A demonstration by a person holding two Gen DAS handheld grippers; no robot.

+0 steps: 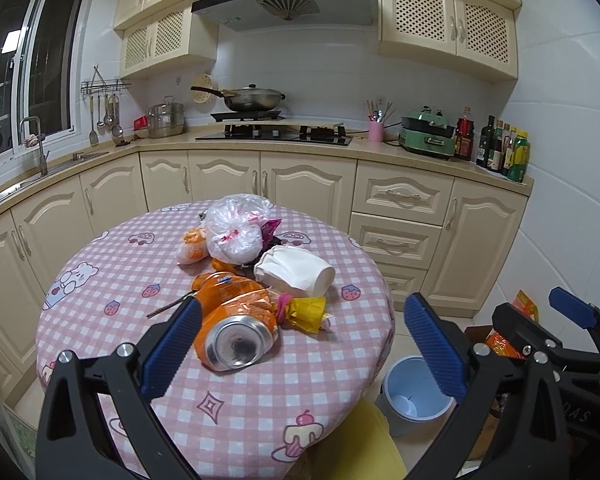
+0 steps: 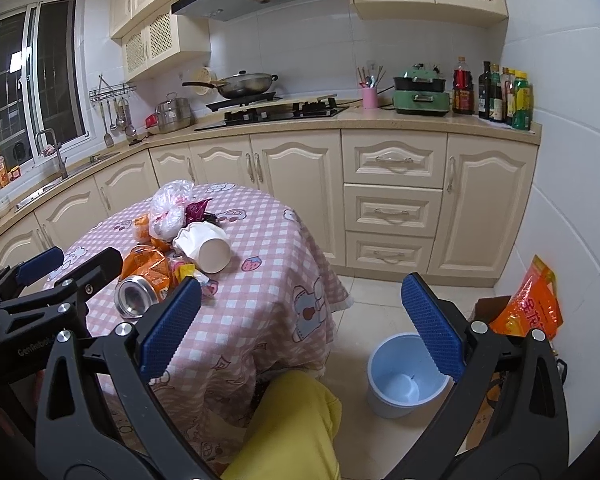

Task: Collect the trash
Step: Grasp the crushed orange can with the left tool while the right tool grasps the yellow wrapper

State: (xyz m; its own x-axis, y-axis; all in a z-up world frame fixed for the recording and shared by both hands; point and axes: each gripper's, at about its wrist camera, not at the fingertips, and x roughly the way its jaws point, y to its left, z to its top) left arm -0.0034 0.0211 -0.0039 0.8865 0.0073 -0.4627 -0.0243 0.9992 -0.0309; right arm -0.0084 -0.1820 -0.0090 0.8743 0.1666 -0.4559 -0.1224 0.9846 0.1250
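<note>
Trash pile [image 1: 252,264] on table [image 1: 140,264]; bin [image 2: 404,376] right, on floor.

Home kitchen: gas hob [image 1: 274,133], range hood [image 1: 284,2], cabinets [image 1: 224,178].

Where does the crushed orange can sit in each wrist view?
Left wrist: crushed orange can lies low at centre-left on the checked table, its silver end toward the camera.
Right wrist: the can lies at the left, near the table edge.
Shared landmark: the blue bin on the floor.
</note>
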